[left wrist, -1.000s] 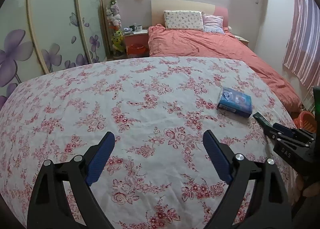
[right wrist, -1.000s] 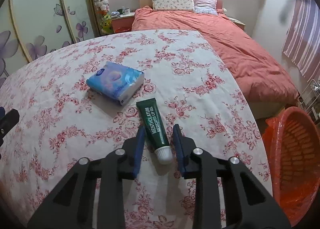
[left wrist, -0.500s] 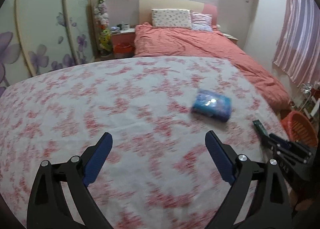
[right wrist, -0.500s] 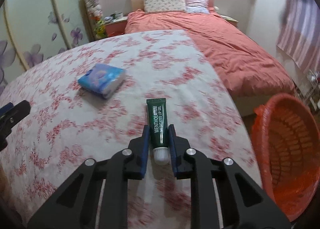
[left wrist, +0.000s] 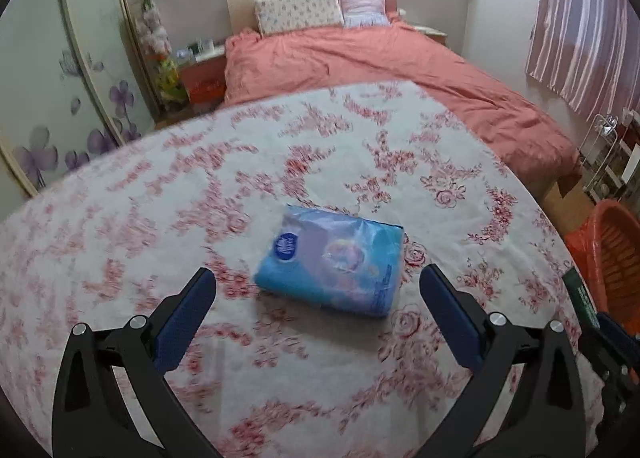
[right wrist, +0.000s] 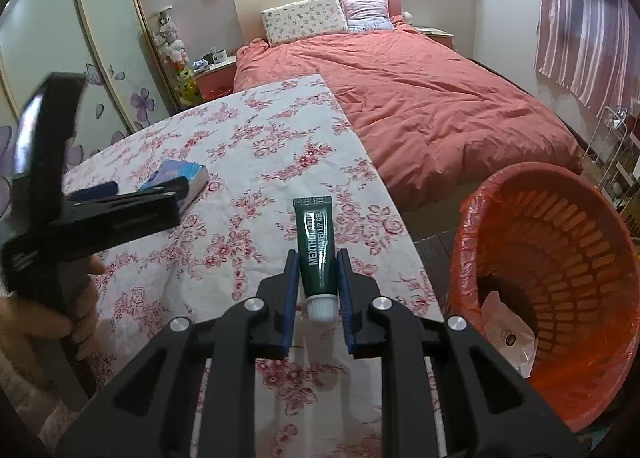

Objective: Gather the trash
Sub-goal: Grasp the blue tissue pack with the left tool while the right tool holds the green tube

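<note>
Your right gripper [right wrist: 318, 278] clamps the green tube [right wrist: 316, 246]; your left gripper [left wrist: 318, 294] gapes wide, tissue pack [left wrist: 332, 262] just ahead.

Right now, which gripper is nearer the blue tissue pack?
Left. The left gripper hovers open just short of the tissue pack. The right gripper sits off to its right, shut on the tube.

We see the floral tablecloth [left wrist: 168, 193] smeared by blur. The left gripper [right wrist: 120, 201] covers part of the blue tissue pack [right wrist: 192, 173]. The orange basket [right wrist: 560, 217] is cut off at the right edge; its white contents [right wrist: 508, 334] are unreadable.
</note>
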